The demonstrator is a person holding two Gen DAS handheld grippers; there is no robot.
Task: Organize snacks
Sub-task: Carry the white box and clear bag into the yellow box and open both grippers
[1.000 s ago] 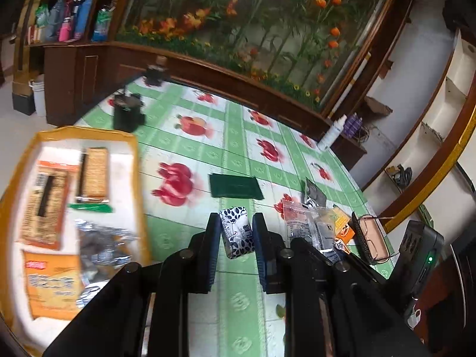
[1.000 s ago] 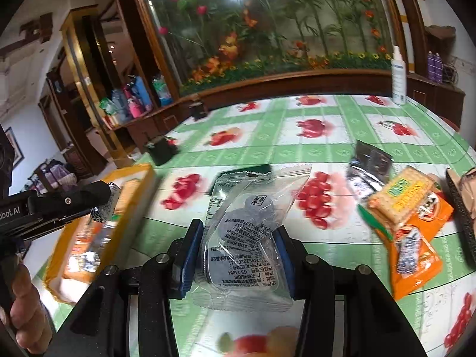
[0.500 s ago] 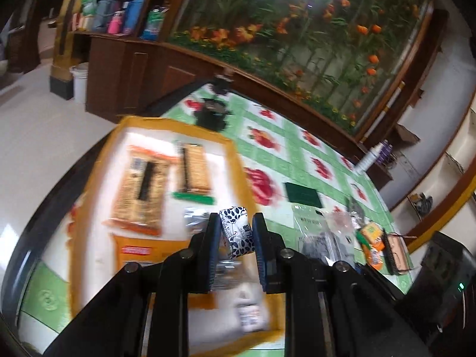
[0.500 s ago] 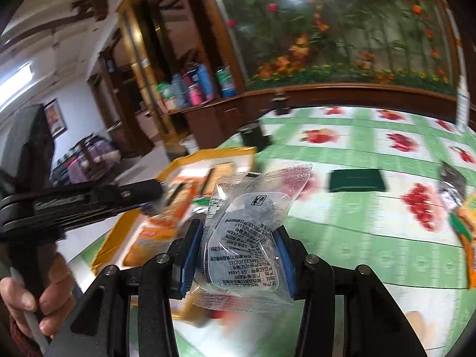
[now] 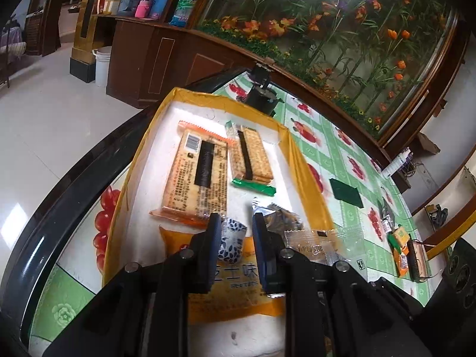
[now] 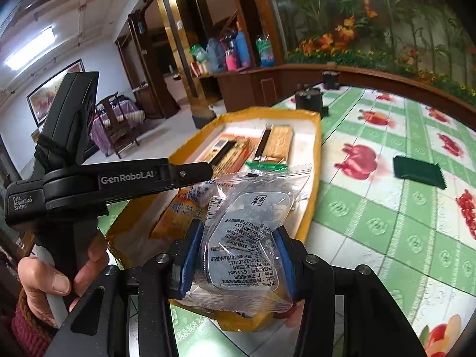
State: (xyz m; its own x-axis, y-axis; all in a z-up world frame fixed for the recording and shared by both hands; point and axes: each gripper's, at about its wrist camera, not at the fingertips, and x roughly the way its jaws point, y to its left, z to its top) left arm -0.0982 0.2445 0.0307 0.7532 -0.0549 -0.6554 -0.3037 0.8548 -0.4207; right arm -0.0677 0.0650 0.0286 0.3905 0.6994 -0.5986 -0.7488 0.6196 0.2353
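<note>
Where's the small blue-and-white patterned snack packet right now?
The blue-and-white packet is clamped in the left gripper, held over the near end of the yellow tray, above an orange packet.

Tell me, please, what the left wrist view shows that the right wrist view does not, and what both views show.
Only the left wrist view shows the leftover snacks far along the table and the white bucket on the floor.

Only the right wrist view shows the person's hand gripping the left gripper's handle, and the framed picture on the wall.

Both show the yellow tray, the crackers in it, the dark green packet, the small blue-patterned packet in the left gripper and the clear packet in the right gripper.
</note>
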